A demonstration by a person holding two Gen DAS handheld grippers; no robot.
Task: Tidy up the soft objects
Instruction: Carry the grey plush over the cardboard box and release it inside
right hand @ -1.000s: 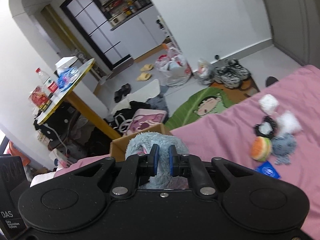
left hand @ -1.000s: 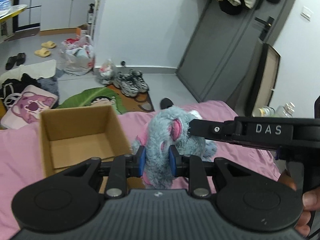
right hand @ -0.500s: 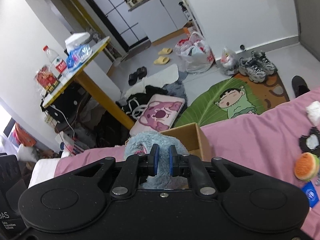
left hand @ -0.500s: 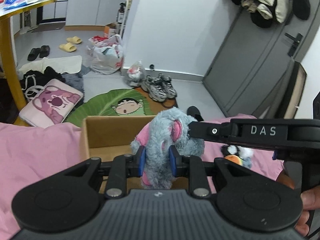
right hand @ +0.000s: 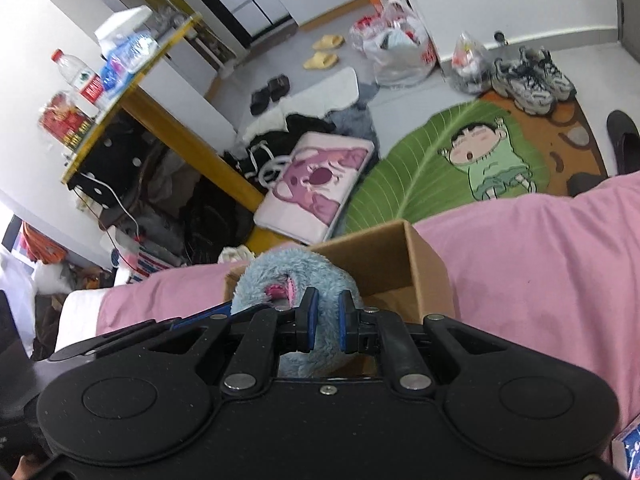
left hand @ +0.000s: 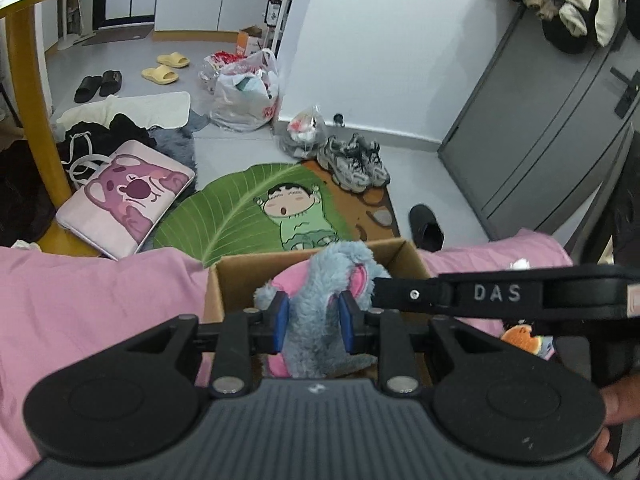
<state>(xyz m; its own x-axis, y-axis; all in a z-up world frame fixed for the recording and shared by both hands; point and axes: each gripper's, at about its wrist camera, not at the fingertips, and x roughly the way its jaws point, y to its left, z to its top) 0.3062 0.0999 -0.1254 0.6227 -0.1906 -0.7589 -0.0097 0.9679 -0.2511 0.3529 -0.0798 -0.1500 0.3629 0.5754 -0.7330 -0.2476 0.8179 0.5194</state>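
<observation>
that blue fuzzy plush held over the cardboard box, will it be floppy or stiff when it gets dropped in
Probably floppy: the blue plush toy pinches in between the left gripper pads and bulges around the right gripper. Likely light for its size, being fluffy. It should slump into the cardboard box, not roll.

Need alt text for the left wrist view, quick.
The left gripper is shut on a blue-and-pink plush toy over an open cardboard box on a pink bedspread; the right gripper pinches the toy's ear.

Fluffy plush toy point(left hand: 316, 312) (shaggy pile), matt cardboard box point(left hand: 240, 280), smooth pink cloth bedsheet point(left hand: 92, 304).
</observation>
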